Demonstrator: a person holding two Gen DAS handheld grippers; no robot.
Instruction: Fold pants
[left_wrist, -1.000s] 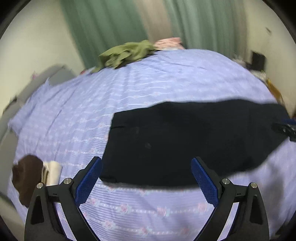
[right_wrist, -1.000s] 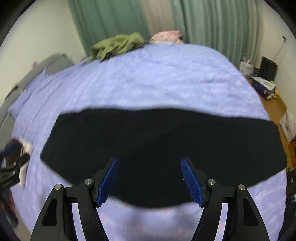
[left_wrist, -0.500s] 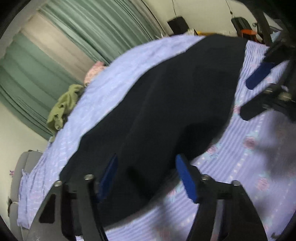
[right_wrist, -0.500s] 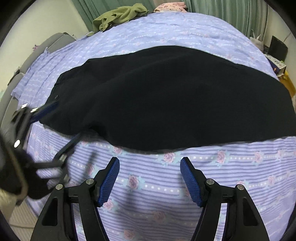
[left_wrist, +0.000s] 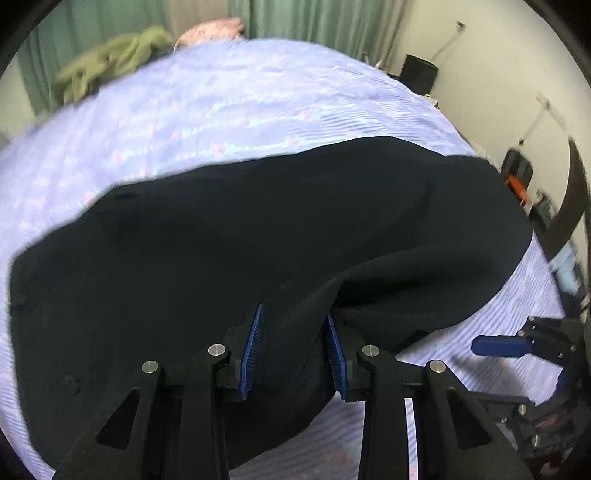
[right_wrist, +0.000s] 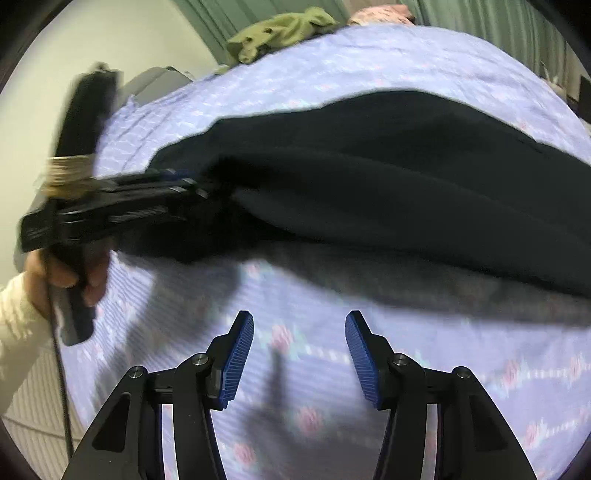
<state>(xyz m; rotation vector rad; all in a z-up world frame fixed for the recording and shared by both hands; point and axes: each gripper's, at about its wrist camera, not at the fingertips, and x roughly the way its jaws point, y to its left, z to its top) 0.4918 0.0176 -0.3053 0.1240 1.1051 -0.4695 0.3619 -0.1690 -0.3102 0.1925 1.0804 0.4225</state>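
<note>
Black pants (left_wrist: 258, 221) lie spread across a bed with a purple flowered sheet (left_wrist: 221, 103). My left gripper (left_wrist: 293, 328) is shut on a raised fold at the near edge of the pants, and the cloth bunches between its blue pads. In the right wrist view the pants (right_wrist: 388, 166) lie across the middle, and the left gripper (right_wrist: 188, 188) shows at the left, pinching their lifted edge. My right gripper (right_wrist: 299, 332) is open and empty above bare sheet, short of the pants. It also shows at the right of the left wrist view (left_wrist: 498, 345).
An olive-green garment (right_wrist: 280, 29) and a pink item (left_wrist: 210, 31) lie at the far end of the bed by green curtains (left_wrist: 314, 18). A black speaker (left_wrist: 419, 74) and clutter stand to the right of the bed. A grey sofa (right_wrist: 155, 81) is at the left.
My left gripper has moved onto the near edge of the pants, closed on it and lifted a fold. My right gripper has drawn back over bare sheet and stays open.
</note>
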